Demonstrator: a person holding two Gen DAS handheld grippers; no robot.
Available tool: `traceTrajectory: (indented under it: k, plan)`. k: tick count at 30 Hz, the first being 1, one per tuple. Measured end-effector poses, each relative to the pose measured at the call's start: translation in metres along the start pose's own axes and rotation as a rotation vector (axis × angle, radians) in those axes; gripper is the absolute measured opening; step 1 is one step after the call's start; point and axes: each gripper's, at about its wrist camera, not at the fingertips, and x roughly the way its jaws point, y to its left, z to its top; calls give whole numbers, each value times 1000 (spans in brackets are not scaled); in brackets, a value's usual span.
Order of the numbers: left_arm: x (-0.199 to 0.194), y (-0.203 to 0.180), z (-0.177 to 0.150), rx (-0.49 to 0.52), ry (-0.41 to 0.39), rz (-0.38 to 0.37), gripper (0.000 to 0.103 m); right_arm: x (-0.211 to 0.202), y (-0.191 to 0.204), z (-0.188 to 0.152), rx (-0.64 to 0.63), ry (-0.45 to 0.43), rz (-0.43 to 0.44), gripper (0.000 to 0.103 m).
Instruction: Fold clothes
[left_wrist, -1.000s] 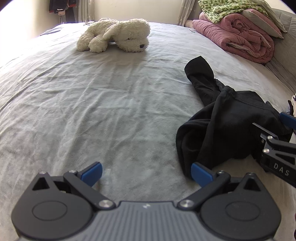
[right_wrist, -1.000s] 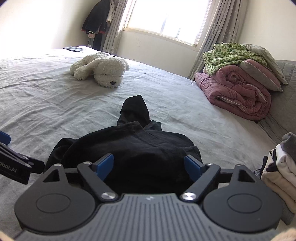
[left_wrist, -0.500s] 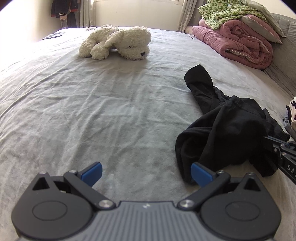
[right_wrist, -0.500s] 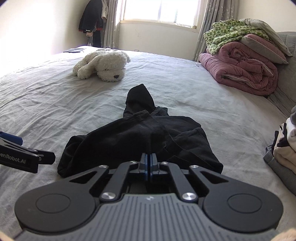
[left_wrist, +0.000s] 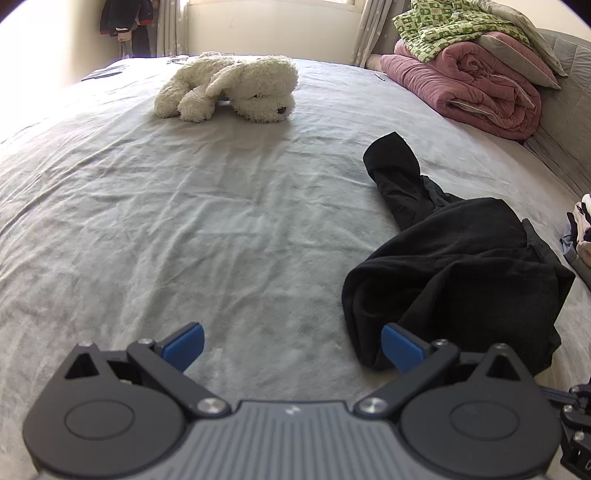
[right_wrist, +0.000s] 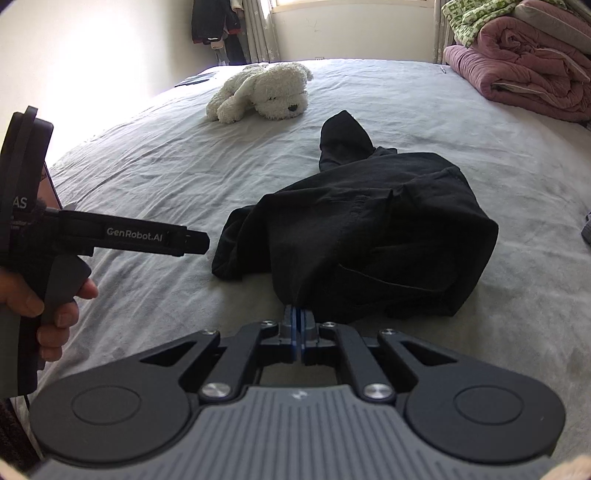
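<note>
Left wrist view: the left gripper (left_wrist: 291, 341) hangs just above the grey bed (left_wrist: 184, 221), its blue pads (left_wrist: 183, 341) spread wide with nothing between them. The black garment (left_wrist: 454, 269) lies crumpled at 3 o'clock from centre, its near edge touching the right-hand pad. A white plush dog (left_wrist: 236, 88) rests at 12 o'clock, well apart from the garment. Folded pink and green quilts (left_wrist: 469, 74) are stacked at 2 o'clock.

Right wrist view: the right gripper (right_wrist: 297, 321) is clenched, pinching the garment's near hem. The cloth bunches from centre toward 1 o'clock. At 9 o'clock a hand (right_wrist: 44, 306) grips the left gripper's handle, its fingers pointing at the garment's left edge, just short of it.
</note>
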Motion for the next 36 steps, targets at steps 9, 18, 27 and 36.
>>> traceTrajectory:
  k: [9,18,27,36]
  plan:
    - [7,4,-2,2,18,15,102,-15,3,-23,-24,72,70,9]
    - [12,6,-1,-1,30,12,102,-32,-26,-7,55,-72,-60,67]
    - [14,5,3,-31,32,2,102,-20,-25,3,74,-83,-97,68]
    - [14,2,5,-45,30,-14,102,-6,-25,5,78,-62,-135,69]
